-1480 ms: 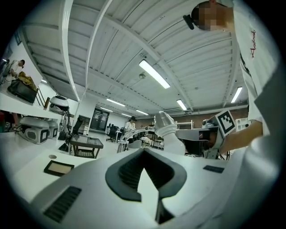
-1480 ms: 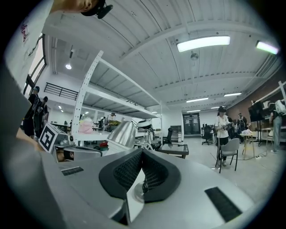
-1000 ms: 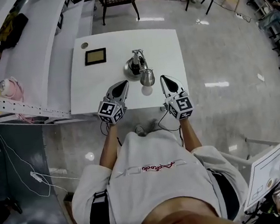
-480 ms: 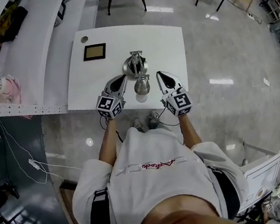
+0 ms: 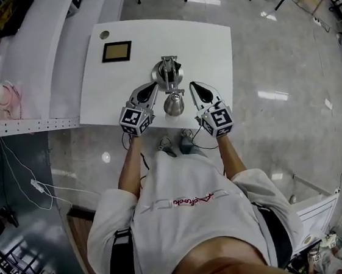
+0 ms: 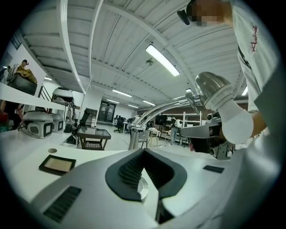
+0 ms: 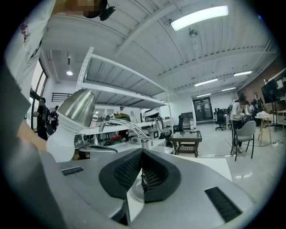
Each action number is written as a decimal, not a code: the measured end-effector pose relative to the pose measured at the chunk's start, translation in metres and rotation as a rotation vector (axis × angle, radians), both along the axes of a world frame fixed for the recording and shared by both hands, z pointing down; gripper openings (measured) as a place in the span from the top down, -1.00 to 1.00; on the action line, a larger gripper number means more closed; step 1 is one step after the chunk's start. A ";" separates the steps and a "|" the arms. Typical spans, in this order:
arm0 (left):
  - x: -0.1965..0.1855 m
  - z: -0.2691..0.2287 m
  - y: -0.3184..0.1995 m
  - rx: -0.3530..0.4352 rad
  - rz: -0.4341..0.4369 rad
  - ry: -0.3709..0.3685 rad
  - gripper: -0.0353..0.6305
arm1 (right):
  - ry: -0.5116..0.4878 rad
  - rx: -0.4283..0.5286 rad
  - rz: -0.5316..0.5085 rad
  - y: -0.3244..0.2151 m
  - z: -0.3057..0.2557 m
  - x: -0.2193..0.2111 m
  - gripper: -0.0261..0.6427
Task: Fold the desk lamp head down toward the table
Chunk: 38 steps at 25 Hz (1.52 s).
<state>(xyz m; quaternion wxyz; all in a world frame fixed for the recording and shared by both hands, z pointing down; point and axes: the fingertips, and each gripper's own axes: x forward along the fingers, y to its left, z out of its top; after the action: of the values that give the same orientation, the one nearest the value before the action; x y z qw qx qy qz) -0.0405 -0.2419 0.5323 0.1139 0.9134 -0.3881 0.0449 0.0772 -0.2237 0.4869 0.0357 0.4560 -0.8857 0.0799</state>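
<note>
Now the left gripper point(image 5: 151, 90) and right gripper point(image 5: 195, 87), both pinched shut and empty, flank the lamp head point(image 5: 173, 104), having crept up-frame; folding looks imminent.

lamp head point(image 5: 173, 105) between left claw point(image 5: 150, 90) and right claw point(image 5: 195, 88), open table point(image 5: 213, 48) beyond right, dark frame point(image 5: 116, 51) far left

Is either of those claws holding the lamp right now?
No: the left gripper and right gripper flank the lamp head in the head view, each with jaws closed on nothing.
</note>
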 end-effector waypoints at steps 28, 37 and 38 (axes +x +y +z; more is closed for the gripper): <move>0.010 0.070 0.000 -0.083 0.010 -0.016 0.82 | 0.031 -0.135 -0.051 0.011 0.081 -0.026 0.86; 0.013 0.070 -0.009 -0.075 -0.010 0.025 0.14 | 0.037 -0.144 -0.054 0.014 0.084 -0.024 0.86; 0.015 0.070 -0.011 -0.074 -0.006 0.027 0.08 | 0.039 -0.144 -0.055 0.014 0.084 -0.024 0.86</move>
<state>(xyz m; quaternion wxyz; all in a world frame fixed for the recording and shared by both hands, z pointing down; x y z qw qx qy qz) -0.0260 -0.2527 0.6027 0.1528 0.9080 -0.3874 0.0465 0.0537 -0.2097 0.5706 0.0879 0.4292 -0.8889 0.1337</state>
